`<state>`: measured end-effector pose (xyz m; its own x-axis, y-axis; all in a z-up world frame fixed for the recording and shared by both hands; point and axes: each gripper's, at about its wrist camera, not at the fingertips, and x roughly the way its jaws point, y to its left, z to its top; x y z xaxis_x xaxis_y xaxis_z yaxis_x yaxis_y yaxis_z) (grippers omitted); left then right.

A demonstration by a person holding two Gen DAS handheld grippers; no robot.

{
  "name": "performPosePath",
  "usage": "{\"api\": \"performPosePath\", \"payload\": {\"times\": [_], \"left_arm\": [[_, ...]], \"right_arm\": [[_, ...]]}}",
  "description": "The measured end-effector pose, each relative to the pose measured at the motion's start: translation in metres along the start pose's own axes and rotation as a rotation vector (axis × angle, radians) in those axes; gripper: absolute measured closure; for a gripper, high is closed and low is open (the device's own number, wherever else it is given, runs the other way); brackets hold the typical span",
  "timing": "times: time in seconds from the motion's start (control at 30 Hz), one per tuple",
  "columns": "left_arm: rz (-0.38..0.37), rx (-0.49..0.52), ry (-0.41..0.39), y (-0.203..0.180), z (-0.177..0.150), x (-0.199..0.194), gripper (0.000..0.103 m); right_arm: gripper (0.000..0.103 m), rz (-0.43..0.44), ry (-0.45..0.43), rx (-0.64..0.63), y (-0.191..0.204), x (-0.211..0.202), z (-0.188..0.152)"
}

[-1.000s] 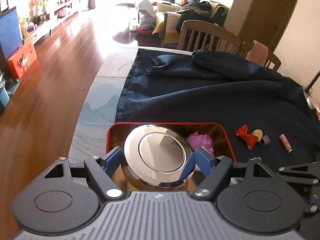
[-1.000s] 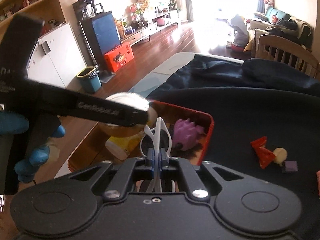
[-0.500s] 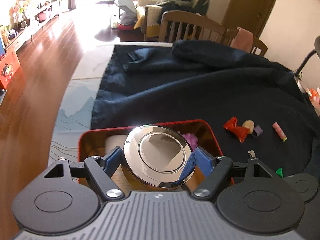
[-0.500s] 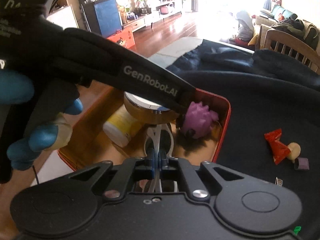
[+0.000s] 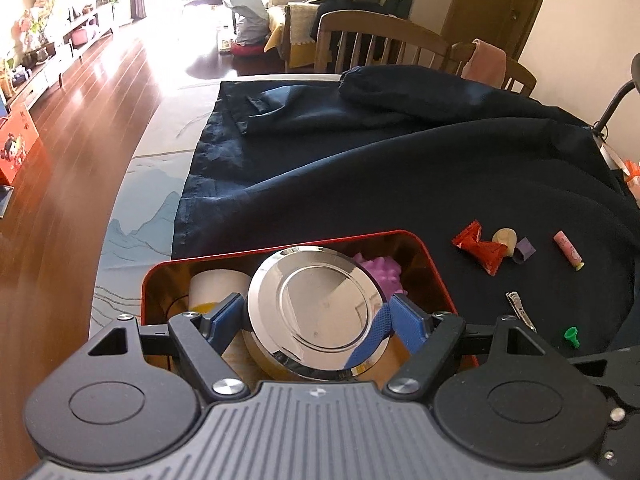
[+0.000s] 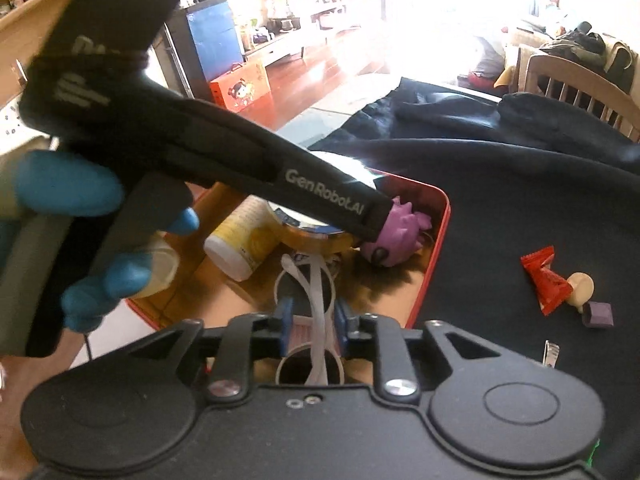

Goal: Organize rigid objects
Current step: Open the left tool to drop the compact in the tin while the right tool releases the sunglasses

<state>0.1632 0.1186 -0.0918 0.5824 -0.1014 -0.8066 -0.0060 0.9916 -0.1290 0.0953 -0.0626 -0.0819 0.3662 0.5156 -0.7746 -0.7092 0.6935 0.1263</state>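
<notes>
Red wrapper [image 5: 480, 247] beside tray [image 5: 436, 264]

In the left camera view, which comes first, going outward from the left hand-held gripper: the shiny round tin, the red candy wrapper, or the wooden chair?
1. Shiny round tin: gripped between the left hand-held gripper fingers, over the red tray.
2. Red candy wrapper: to the right, on the dark cloth.
3. Wooden chair: beyond the table's far edge.

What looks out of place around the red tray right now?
Small items remain scattered on the dark cloth beside the tray: a red wrapper, purple block, pink tube, green peg.
</notes>
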Motion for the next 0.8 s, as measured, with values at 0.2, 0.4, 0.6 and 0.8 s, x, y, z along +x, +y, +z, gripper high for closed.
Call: {"api": "performPosePath", "payload": {"times": [0.2,0.4,0.6,0.8], "left_arm": [[0.009,-0.021,-0.009,0.002,-0.002,-0.004,0.023],[0.009,-0.034,-0.021,0.001,-0.005,-0.012,0.023],[0.014,-0.040,-0.046,-0.004,-0.010,-0.025,0.023],[0.020,-0.048,-0.079,-0.016,-0.014,-0.045,0.023]], "right_arm": [[0.066,0.007,-0.020,0.019,-0.004,-0.014,-0.003],[0.061,0.005,-0.038,0.035,-0.012,-0.029,-0.008],[0.056,0.007,-0.054,0.048,-0.019,-0.043,-0.012],[0.050,0.010,-0.086,0.044,-0.025,-0.061,-0.018]]}}
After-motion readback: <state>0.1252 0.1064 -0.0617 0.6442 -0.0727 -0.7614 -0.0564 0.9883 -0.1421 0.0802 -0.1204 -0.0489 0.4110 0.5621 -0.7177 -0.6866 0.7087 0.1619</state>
